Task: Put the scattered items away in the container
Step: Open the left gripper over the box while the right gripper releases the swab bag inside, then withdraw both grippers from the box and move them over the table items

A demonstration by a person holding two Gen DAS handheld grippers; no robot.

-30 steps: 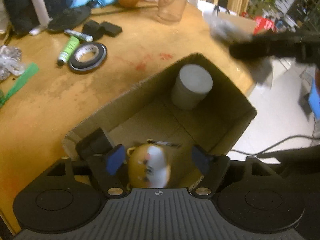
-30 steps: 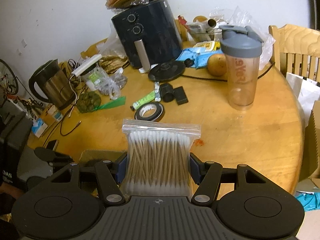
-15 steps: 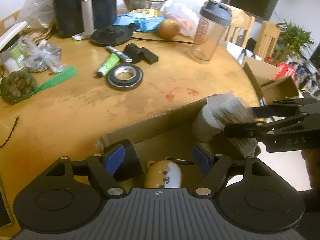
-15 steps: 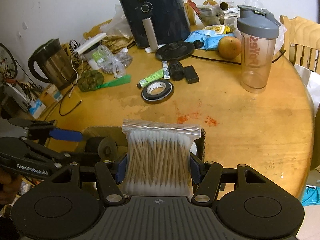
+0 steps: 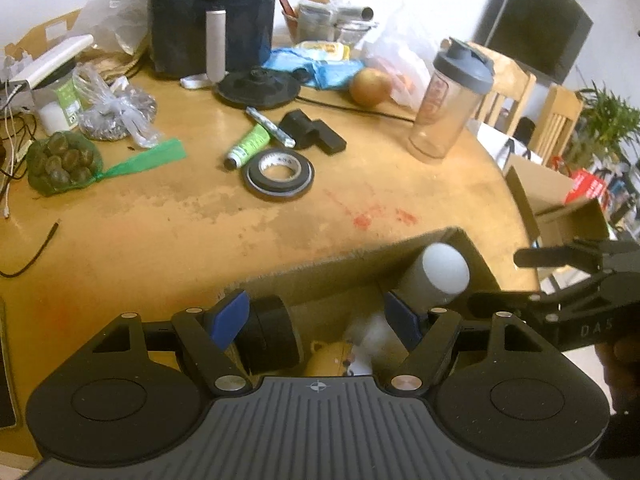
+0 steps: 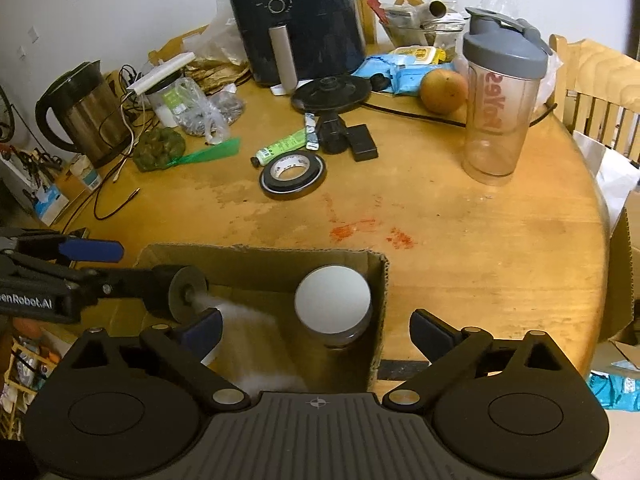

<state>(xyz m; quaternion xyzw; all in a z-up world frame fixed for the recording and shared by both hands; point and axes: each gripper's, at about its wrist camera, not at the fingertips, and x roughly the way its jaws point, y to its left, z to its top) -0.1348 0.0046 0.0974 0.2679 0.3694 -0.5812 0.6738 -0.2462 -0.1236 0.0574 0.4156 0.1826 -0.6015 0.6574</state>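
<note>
The round table (image 6: 480, 240) carries the cardboard box (image 6: 260, 256) at its near edge, and both claws hang over it. The right claw (image 6: 316, 330) is spread wide and empty; the blurred bag of cotton swabs (image 6: 256, 340) lies inside the box beside the white-lidded jar (image 6: 332, 300). The left claw (image 5: 316, 316) is also wide open, holding nothing. To lift clear well, rise straight, missing the box walls. The tape roll (image 6: 292, 172) and green tube (image 6: 280, 146) sit in open room.

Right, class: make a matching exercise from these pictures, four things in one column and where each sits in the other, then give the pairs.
Things:
1. white-lidded jar
2. black tape roll
3. orange fruit
4. kettle

Places:
A. beside the shaker bottle
B. inside the cardboard box
C. table's far left edge
D. mid-table, by the green tube

Pairs: 1-B, 2-D, 3-A, 4-C
</note>
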